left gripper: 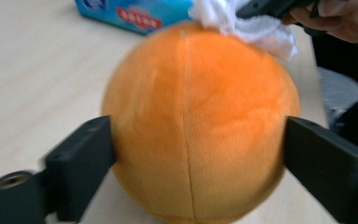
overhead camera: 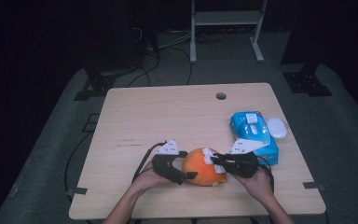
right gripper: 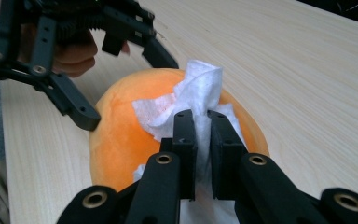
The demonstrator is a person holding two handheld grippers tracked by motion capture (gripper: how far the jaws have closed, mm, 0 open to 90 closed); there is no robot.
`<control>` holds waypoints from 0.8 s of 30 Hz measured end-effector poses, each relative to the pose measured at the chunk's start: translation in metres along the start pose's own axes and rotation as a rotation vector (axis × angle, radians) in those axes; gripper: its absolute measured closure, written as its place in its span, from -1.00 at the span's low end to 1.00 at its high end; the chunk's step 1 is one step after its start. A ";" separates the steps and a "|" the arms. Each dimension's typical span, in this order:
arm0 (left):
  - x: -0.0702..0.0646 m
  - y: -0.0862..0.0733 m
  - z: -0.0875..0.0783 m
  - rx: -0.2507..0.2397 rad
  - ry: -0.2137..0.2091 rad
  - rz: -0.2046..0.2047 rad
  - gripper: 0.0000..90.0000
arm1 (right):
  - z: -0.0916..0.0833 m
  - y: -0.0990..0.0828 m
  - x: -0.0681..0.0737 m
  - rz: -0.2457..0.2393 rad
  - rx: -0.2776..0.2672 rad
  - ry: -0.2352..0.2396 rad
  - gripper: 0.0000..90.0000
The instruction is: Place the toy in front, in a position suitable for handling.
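Note:
An orange plush ball (overhead camera: 200, 170) rests on the wooden table (overhead camera: 168, 116) near its front edge. My left gripper (overhead camera: 189, 164) reaches in from the left, its jaws set against opposite sides of the ball (left gripper: 200, 116). In the left gripper view both black jaws touch the plush, which dents slightly under them. My right gripper (right gripper: 204, 126) is shut on a crumpled white wipe (right gripper: 196, 88), and the wipe lies against the top of the ball (right gripper: 121, 135). From the high view the right gripper (overhead camera: 214, 161) comes in from the right side.
A blue pack of wipes (overhead camera: 254, 133) lies right of the ball, close behind my right hand, with a white oval lid (overhead camera: 277, 127) beside it. A cable hole (overhead camera: 221, 96) sits near the far edge. Cables trail off the table's left front.

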State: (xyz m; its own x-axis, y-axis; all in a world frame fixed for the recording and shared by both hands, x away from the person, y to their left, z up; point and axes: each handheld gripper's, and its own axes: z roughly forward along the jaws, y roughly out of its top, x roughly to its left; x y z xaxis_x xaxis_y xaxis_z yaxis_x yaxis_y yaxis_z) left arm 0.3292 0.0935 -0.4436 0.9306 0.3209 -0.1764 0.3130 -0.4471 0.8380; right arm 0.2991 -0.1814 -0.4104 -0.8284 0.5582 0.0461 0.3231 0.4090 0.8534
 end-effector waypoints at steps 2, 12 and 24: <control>0.000 0.001 -0.001 -0.003 -0.003 -0.003 -0.56 | 0.000 0.002 0.002 -0.017 0.010 -0.008 0.82; -0.018 0.011 0.001 0.059 0.049 0.120 -0.50 | 0.016 0.030 0.042 -0.155 0.032 0.042 0.82; -0.017 0.004 0.001 0.064 0.044 0.153 -0.51 | 0.021 0.038 0.025 -0.127 0.072 0.000 0.82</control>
State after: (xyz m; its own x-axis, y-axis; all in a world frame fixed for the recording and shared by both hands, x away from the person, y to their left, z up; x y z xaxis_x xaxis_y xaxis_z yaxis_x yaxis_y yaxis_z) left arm 0.3146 0.0851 -0.4382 0.9596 0.2801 -0.0253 0.1808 -0.5455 0.8183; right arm 0.3003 -0.1366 -0.3876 -0.8648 0.4986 -0.0597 0.2477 0.5270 0.8129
